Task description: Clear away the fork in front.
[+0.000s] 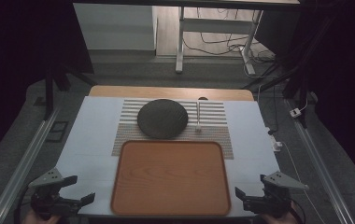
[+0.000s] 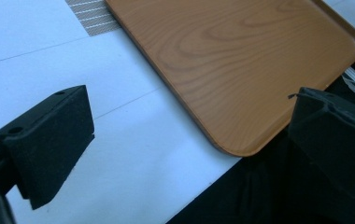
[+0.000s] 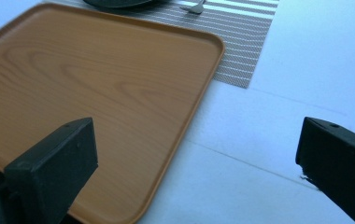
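Observation:
A bare wooden tray (image 1: 170,177) lies at the near middle of the white table. Behind it a dark round plate (image 1: 162,117) rests on a striped placemat (image 1: 215,122), with a small utensil (image 1: 198,116) to its right. My left gripper (image 1: 75,190) hovers open at the near left corner, off the tray's left edge. In the left gripper view the tray's near corner (image 2: 241,140) lies between the wide jaws of the left gripper (image 2: 189,140). My right gripper (image 1: 250,190) stands open at the near right. My right gripper (image 3: 199,158) frames the tray's right edge (image 3: 199,98) and holds nothing.
The white table top (image 1: 91,135) has bare room on both sides of the tray. Metal rails (image 1: 21,168) run along the table's left and right. A desk frame (image 1: 213,28) and cables stand on the floor beyond the far edge.

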